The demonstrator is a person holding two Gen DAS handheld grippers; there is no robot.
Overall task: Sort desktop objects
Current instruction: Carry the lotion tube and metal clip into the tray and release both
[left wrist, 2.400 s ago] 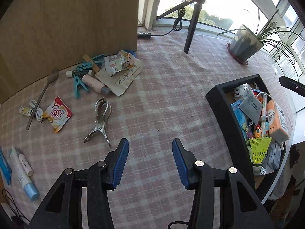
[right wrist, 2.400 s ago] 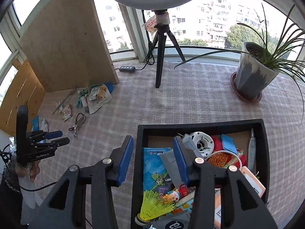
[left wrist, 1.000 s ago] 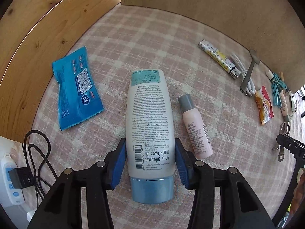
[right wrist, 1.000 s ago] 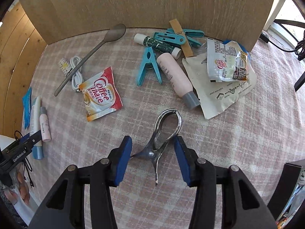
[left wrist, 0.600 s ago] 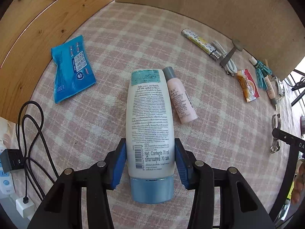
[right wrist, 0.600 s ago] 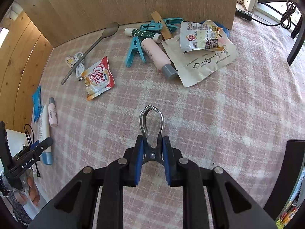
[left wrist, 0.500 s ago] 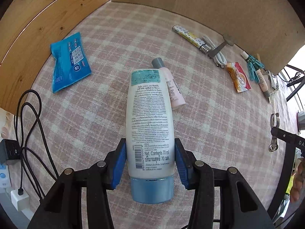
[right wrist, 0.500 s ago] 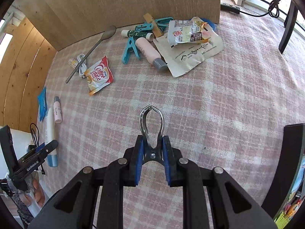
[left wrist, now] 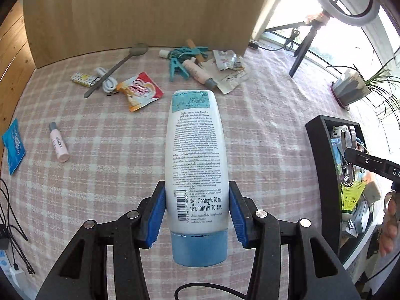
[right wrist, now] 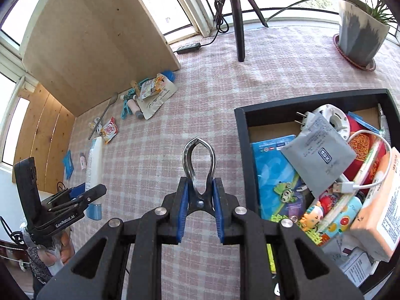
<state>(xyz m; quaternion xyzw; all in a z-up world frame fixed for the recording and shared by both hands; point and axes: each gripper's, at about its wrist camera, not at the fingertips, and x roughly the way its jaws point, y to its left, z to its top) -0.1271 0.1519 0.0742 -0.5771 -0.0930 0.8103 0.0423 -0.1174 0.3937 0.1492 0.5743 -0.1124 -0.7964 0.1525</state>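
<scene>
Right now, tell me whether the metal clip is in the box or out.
Out: the metal clip is pinched in the right gripper, over the cloth beside the box.

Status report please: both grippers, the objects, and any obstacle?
Left gripper shut on lotion tube. Right gripper shut on metal clip. Black box alongside, crowded.

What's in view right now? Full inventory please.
tube: 1, white with blue cap, held in left gripper
metal clip: 1, silver, held in right gripper
box: 1, black, right side, full of sorted items
small bottles: 2, pink, one alone at left, one in far pile
blue packet: 1, far left edge
creamer sachet: 1, red and white, centre back
spoon: 1, grey, near board
clothespins: several, teal, far pile
plant: 1, grey pot, by window
tripod: 1, black, by window
left gripper: jaws shut on tube
right gripper: jaws shut on clip
</scene>
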